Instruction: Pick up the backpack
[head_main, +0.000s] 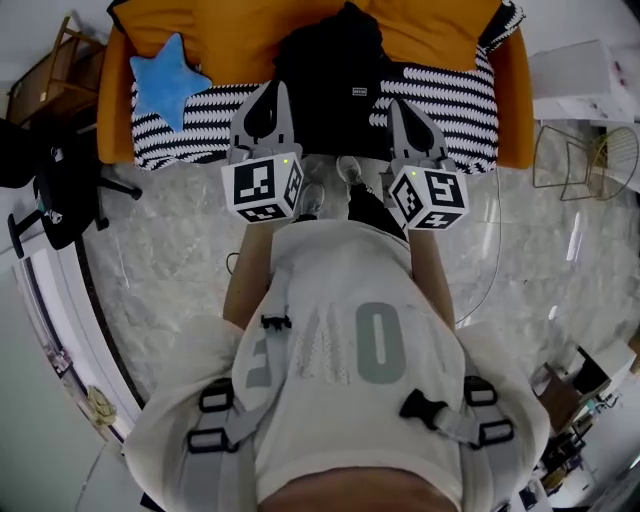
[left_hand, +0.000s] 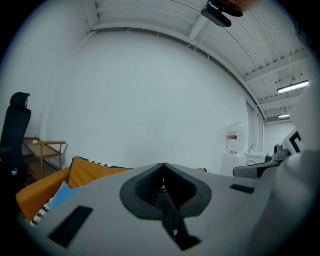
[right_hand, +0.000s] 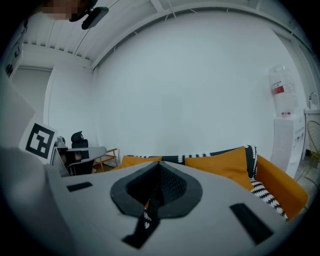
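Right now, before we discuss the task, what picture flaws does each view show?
Head view: wide lens bends the sofa, glare streaks the floor, the black backpack shows little detail. Left gripper view: dark rounded corners, ceiling lamp blown out. Right gripper view: the right gripper looks soft.

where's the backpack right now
Head view, top centre: the backpack sits on the striped blanket, between the left gripper and right gripper, with the blue star pillow further off to its left.
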